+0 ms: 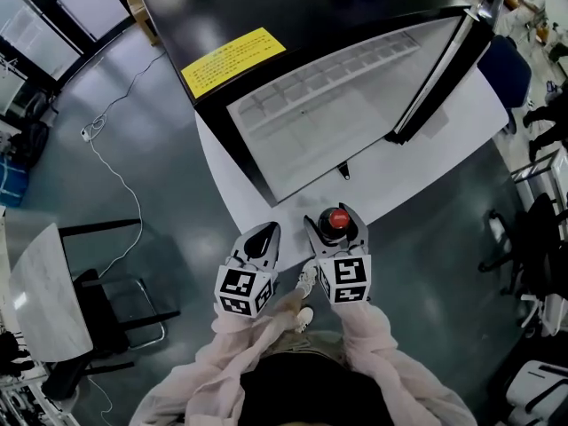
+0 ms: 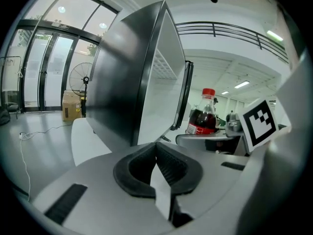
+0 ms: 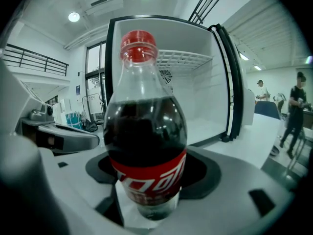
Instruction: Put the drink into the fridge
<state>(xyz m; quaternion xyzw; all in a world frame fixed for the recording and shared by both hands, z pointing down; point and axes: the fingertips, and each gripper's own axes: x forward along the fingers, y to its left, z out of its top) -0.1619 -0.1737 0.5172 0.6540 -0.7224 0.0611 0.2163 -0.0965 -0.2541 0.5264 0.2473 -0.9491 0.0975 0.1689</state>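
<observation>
One clear plastic cola bottle [image 3: 145, 131] w/ red cap [image 3: 139, 43] clamped in R claw [image 3: 146, 182]; L claw [image 2: 157, 168] pinched closed.

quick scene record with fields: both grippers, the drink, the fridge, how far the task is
left gripper: jaws together, nothing between them
right gripper: shut on the cola bottle, held upright
cola bottle: red cap, dark drink, red label, outside the fridge and facing its opening
fridge: door swung open, white interior, wire shelf near the top, no items seen inside
task state: drink not yet in the fridge
</observation>
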